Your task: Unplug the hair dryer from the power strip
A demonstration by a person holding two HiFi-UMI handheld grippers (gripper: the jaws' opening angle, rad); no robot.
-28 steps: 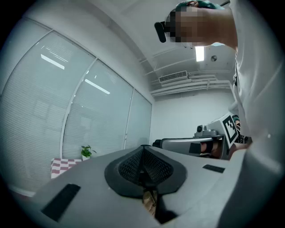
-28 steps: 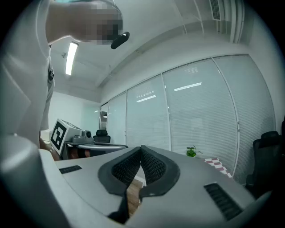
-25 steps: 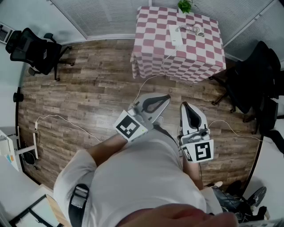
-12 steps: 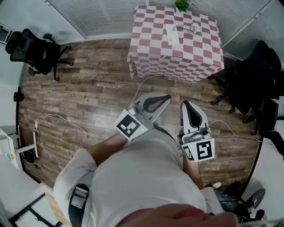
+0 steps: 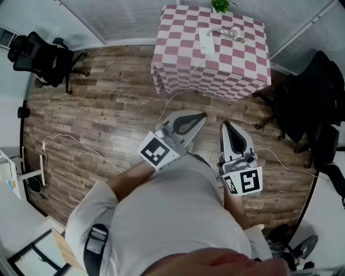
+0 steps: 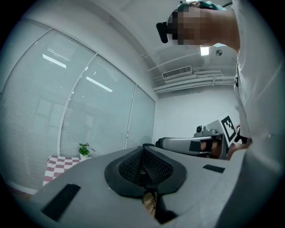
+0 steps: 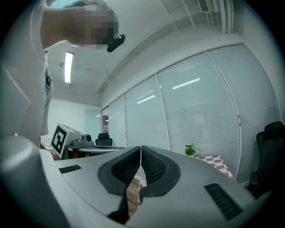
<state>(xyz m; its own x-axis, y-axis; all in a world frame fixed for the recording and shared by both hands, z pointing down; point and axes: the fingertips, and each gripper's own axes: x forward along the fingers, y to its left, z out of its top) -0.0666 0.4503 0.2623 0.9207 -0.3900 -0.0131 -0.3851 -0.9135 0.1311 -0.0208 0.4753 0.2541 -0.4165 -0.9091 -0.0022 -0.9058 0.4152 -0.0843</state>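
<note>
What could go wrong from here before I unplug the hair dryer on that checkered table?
The white cord trails from the table across the floor toward you; catching it may drag the power strip down. The left hand-held gripper and right hand-held gripper are both shut, so they cannot grip anything unless opened. The plant near the hair dryer might get knocked.

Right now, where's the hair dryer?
Head view, top centre: the hair dryer lies on the checkered table, just right of the white power strip and just below the potted plant in the picture.
</note>
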